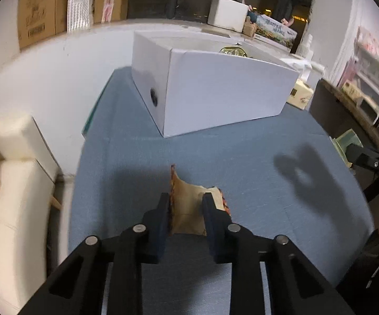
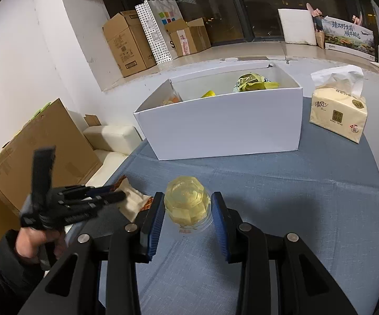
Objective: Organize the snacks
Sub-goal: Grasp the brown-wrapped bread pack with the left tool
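- While both tools sit low over the blue tablecloth (image 2: 294, 197), the step in hand looks like the pickup of two loose snacks bound for the white box (image 2: 223, 128) in the upper middle of both views.
- Low in the centre of the left wrist view, the left gripper (image 1: 185, 200) has its jaws narrowed around a tan snack packet (image 1: 187, 210) with a patterned edge; the pads seem to touch its sides, but a firm clamp I cannot confirm, and the packet appears partly raised off the cloth.
- In the lower centre of the right wrist view, the right gripper (image 2: 188, 202) stands open, its blue-edged fingers (image 2: 154, 218) flanking a clear jelly cup (image 2: 188, 204) of yellowish filling with narrow gaps on both sides; the cup rests on the cloth, ungripped.
- At upper centre of the right wrist view, yellow and green wrappers (image 2: 252, 82) already lie inside the box, so sorting is judged partly done.
- At right of the box sits a tissue pack (image 2: 339, 115), well apart from either snack.
- Next move, as I judge it: close the right jaws gently on the cup, since its smooth walls could slip or squash, then lift both items above the box's near wall before letting go.
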`<state>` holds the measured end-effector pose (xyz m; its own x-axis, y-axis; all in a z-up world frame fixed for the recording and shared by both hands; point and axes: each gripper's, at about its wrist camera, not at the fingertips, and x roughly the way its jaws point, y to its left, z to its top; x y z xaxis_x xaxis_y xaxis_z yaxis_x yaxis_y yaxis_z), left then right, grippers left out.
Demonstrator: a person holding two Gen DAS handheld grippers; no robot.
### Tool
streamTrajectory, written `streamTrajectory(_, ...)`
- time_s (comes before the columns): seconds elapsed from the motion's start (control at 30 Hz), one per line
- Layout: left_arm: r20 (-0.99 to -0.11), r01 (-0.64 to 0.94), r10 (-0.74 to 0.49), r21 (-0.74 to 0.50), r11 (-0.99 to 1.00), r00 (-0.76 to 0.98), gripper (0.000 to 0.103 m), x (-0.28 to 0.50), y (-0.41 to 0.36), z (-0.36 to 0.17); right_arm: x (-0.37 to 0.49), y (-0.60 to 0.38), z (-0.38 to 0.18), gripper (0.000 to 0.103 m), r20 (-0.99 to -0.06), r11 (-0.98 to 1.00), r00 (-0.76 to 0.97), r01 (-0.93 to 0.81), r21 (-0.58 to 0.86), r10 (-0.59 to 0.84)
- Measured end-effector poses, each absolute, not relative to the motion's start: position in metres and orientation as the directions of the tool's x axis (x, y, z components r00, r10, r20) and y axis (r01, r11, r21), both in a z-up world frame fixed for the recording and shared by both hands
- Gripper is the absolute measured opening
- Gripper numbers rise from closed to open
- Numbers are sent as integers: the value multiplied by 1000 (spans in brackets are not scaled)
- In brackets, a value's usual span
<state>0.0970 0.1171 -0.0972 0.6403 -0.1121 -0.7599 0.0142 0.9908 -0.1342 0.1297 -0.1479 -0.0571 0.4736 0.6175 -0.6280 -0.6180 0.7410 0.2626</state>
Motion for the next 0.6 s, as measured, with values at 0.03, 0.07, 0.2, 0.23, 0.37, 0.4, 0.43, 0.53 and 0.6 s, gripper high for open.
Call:
streamTrajectory(0.03,-764,28,-121,-133,991,633,27,98,115,-98,130,-148,-58,39,-628,743,473,-614,267,617)
streamTrajectory(0.07,-767,37,-137,-147,988,627,27,98,116,-98,130,-148,-58,39,-626,741,473,-615,270,620)
streamTrajectory(0.2,-753,61,-170,-170,983,636,23,94,106,-96,128,-152,-57,39,-615,739,478,-615,275,627)
streamTrajectory(0.23,-750,69,-177,-172,983,637,23,94,105,-94,128,-153,-57,39,-617,742,479,-611,275,624)
streamTrajectory(0.37,-742,94,-179,-156,983,646,21,92,96,-90,128,-156,-58,39,-616,744,480,-605,283,625)
streamTrajectory(0.4,-744,97,-179,-153,984,644,21,92,95,-90,128,-156,-59,39,-617,744,479,-605,283,624)
streamTrajectory(0.43,-747,100,-174,-143,985,642,21,92,94,-90,128,-156,-59,39,-618,748,483,-602,279,620)
streamTrajectory(0.53,-770,79,-149,-128,989,620,35,96,96,-97,127,-157,-61,39,-619,748,481,-601,283,621)
streamTrajectory(0.6,-788,46,-120,-116,992,604,78,98,99,-104,127,-158,-62,39,-621,747,479,-601,283,621)
